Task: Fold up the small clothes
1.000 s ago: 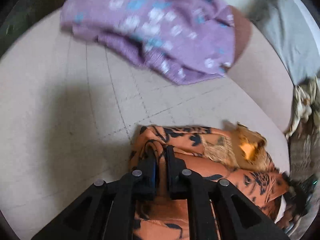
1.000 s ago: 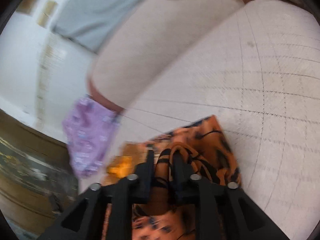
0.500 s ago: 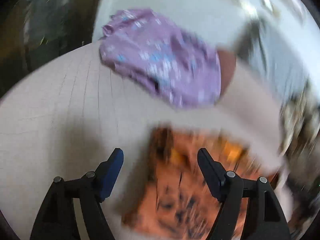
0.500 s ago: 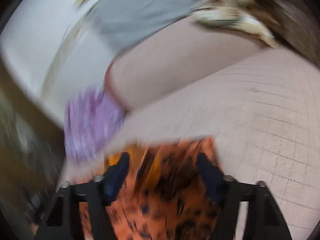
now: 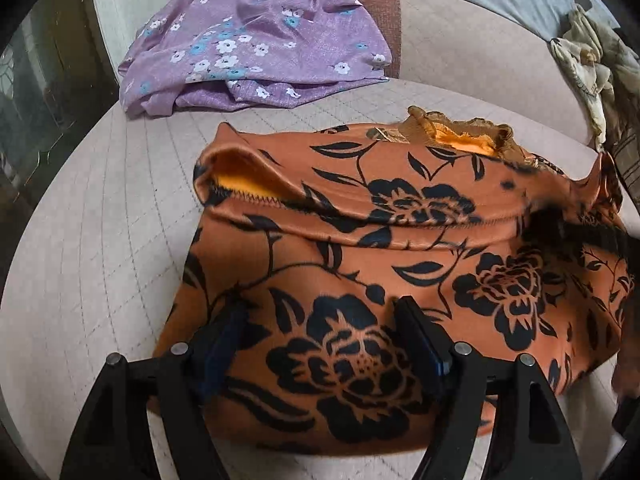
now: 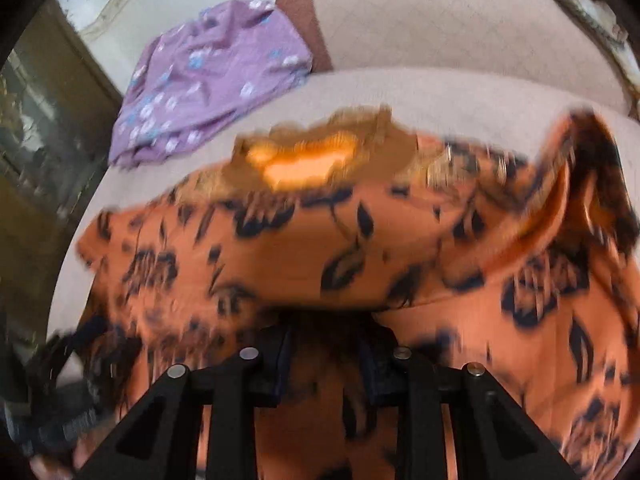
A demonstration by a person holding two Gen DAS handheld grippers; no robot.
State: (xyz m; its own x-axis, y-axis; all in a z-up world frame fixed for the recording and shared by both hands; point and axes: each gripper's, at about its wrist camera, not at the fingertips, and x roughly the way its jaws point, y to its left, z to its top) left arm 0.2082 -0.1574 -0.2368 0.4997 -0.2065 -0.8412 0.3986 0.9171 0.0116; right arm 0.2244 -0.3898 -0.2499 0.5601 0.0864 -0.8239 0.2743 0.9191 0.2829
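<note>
Change: both grippers have let go of the orange garment since a second ago; then each was pinched shut on it, now it is lying folded over on itself.
Left gripper: left gripper [image 5: 320, 328] is standing wide, its jaws having just been opening; cloth is lying between the fingers, pads not pressing it.
Right gripper: right gripper [image 6: 326, 350] is standing narrow, its jaws having just been closing; dark folds are sitting in the gap, but blur is hiding whether the pads are biting.
Garment: orange floral garment [image 5: 400, 264] is resting on the beige quilted cushion [image 5: 100, 240], upper layer doubled toward the camera, hem edge and neckline showing at the far side.
Step, my read: one fold is looking done, and the next grab is being set up.
Doing it well: pick both layers at the near edge, keep the two grippers level with each other, and carry the cloth flat so the loose hem is not bunching.
Risk: catching only the top layer would be peeling the fold open.
Far: purple floral cloth [image 5: 256, 44] is lying well apart at the cushion's back edge, unfolded.
</note>
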